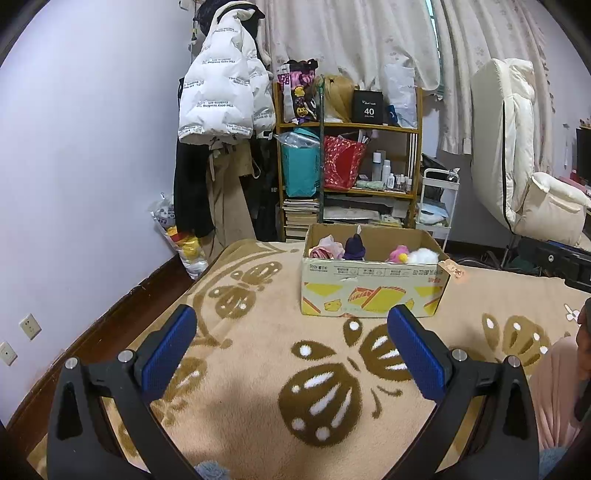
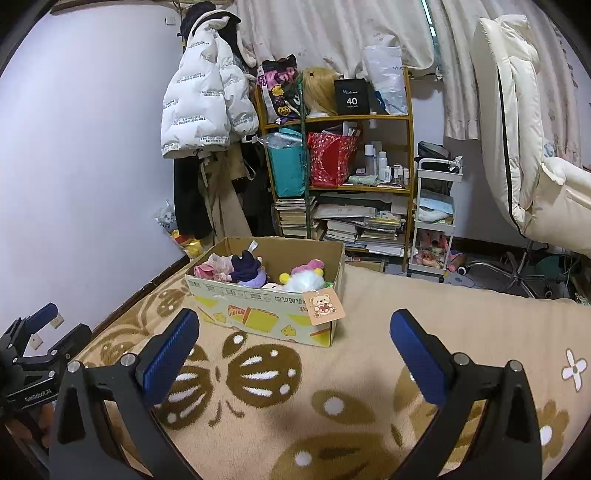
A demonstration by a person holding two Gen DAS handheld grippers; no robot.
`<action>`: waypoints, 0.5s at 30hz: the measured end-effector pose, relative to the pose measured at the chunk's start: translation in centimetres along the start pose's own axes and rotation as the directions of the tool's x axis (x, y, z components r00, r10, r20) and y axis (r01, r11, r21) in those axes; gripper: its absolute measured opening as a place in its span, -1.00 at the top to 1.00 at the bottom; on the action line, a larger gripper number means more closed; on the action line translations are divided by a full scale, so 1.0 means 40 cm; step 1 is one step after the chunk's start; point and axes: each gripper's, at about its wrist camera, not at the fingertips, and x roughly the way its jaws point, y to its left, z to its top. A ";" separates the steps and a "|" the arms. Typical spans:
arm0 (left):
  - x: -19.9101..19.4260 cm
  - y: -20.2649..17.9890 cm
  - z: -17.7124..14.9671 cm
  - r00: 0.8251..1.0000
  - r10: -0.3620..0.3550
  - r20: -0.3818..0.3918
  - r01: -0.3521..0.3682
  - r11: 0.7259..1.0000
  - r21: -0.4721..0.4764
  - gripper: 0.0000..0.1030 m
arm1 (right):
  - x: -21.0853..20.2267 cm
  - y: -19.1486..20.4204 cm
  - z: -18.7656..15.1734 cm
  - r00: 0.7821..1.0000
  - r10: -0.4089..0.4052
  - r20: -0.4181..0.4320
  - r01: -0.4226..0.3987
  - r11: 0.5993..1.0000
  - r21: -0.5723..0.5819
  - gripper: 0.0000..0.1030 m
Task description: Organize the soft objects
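Your left claw [image 1: 291, 325] is spread wide, w/ nothing between its blue pads [image 1: 170, 350]. It hangs over the beige blanket [image 1: 258, 369] w/ the brown butterfly pattern. Straight ahead of this claw, a bit to the right side, stands the cardboard box [image 1: 373, 291] on the blanket, apart from the fingertips. Inside the box you see the soft toys: a pink cloth piece [image 1: 325, 249] at the left end, a dark purple plush [image 1: 354, 249] beside it, then a pink and yellow plush [image 1: 398, 254] and a white fluffy one [image 1: 423, 255] at the right end.

Your right claw [image 2: 293, 326] is also spread wide and pinches nothing; its pads [image 2: 170, 354] are over the same blanket [image 2: 369, 332]. For this claw the box [image 2: 266, 314] is ahead and to the left, near the left fingertip but not touching. The toys lie in it in the same order: pink cloth [image 2: 214, 271], dark purple plush [image 2: 247, 269], white fluffy toy w/ pink cap [image 2: 306, 278]. A paper tag w/ a bear picture [image 2: 323, 305] hangs over the front wall of the box, at its right corner. Far to the left of the right claw, at the picture edge, the other claw [image 2: 55, 325] shows from the side, its fingers apart.

Behind the box, in both views, there is a wooden shelf [image 1: 351, 127] full of bags, bottles and books, a white puffer jacket [image 1: 221, 96] hanging to the left of it, and a cream chair [image 2: 517, 129] to the right. Curtains [image 2: 332, 33] cover the back wall.
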 end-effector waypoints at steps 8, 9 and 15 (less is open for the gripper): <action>0.002 -0.008 0.001 1.000 0.000 -0.002 0.000 1.000 0.011 -0.98 | 0.002 -0.006 0.001 1.000 0.006 0.005 -0.006 1.000 0.004 -1.00; 0.003 -0.009 0.001 1.000 0.001 -0.003 -0.001 1.000 0.011 -0.98 | 0.001 -0.006 0.002 1.000 0.004 0.006 -0.004 1.000 0.003 -1.00; 0.004 -0.006 -0.002 1.000 0.002 0.001 -0.002 1.000 0.005 -0.98 | 0.002 -0.004 0.001 1.000 0.004 0.006 -0.004 1.000 0.003 -1.00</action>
